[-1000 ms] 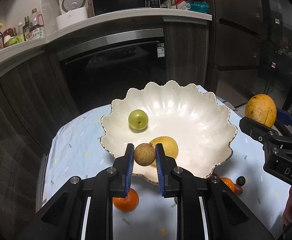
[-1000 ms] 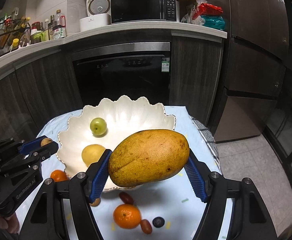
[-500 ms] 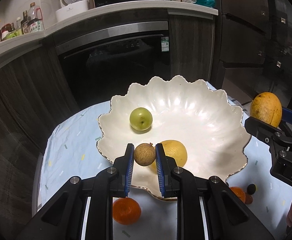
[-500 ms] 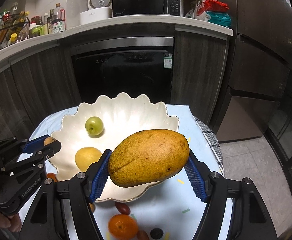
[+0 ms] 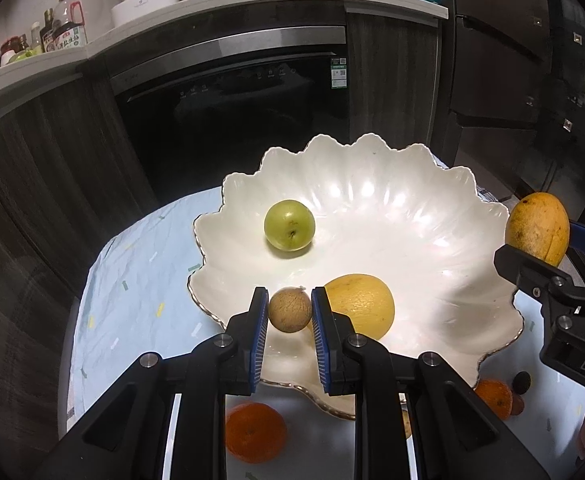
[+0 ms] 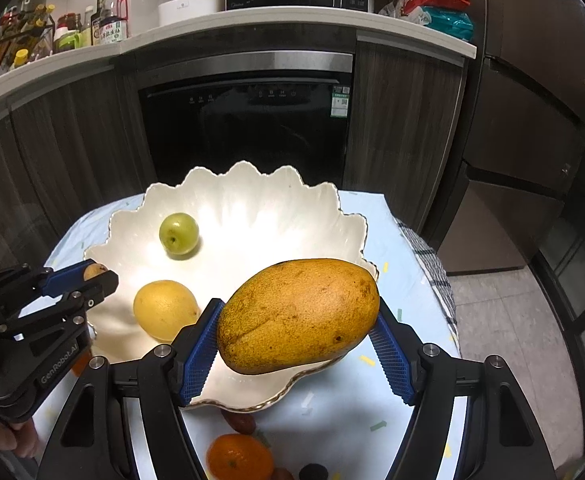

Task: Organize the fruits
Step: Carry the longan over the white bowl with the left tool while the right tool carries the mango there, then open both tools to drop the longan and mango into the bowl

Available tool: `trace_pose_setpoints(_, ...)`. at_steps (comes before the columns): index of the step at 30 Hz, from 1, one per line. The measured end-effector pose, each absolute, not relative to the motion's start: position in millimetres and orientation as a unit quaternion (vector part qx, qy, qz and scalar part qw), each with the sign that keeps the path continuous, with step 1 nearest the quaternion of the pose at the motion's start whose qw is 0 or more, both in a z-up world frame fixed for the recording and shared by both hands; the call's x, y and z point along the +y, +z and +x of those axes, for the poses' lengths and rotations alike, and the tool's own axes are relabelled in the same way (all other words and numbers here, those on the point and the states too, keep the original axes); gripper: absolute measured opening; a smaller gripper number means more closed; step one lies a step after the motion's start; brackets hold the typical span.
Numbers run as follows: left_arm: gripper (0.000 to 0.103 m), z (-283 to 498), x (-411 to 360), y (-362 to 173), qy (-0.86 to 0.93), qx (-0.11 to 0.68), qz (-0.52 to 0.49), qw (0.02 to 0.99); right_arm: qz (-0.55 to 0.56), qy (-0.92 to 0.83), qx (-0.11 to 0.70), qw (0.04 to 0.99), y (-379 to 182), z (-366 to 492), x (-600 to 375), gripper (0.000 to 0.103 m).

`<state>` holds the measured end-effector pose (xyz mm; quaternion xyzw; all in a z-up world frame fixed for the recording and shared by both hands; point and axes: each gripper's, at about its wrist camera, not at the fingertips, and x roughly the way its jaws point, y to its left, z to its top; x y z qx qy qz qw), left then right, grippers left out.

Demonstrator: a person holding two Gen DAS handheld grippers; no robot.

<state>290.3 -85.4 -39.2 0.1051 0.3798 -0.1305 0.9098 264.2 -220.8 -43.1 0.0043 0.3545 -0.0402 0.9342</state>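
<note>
Fruit sorting, both wrist views. Left hand-held gripper (image 5: 290, 310) is narrow, its blue pads pinching a small round brown fruit (image 5: 290, 309) — possibly a longan, the view is too coarse to be sure. It hangs over the near-left part of the scalloped white bowl (image 5: 392, 216), just in front of a yellow citrus (image 5: 362, 306) lying in the bowl. A green fruit (image 5: 289, 225) sits further back in the bowl, apart from the citrus.

Right hand-held gripper (image 6: 298, 336) is set wide and clamps a mango (image 6: 298, 316) by its two ends, long axis across the jaws, tilted up to the right. The mango is over the bowl's near-right rim, clear of the surface.

Bowl stands on a worktop (image 5: 132, 280) covered in a pale blue cloth with confetti print. On the cloth in front of the bowl: an orange (image 5: 255, 432), a second orange (image 6: 239, 456), a reddish-brown fruit (image 6: 241, 421) and a dark round one (image 6: 313, 472).
</note>
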Motion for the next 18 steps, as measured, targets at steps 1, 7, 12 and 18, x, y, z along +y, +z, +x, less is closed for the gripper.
trace_pose_setpoints(1,0.023,291,-85,-40,-0.13,0.381,0.105,0.909,0.004,-0.04,0.357,0.933,-44,265,-221,0.072)
trace_pose_setpoints(7,0.037,291,-84,-43,-0.127,0.387,0.105,0.907,0.01,-0.04,0.368,0.929,-52,270,-222,0.073)
trace_pose_setpoints(12,0.056,288,-82,-41,-0.119,0.382,0.106,0.91,0.009,-0.054,0.353,0.934,-46,266,-224,0.086)
trace_pose_setpoints(18,0.075,282,-80,-34,-0.111,0.37,0.106,0.917,0.016,-0.061,0.345,0.936,-42,262,-227,0.093)
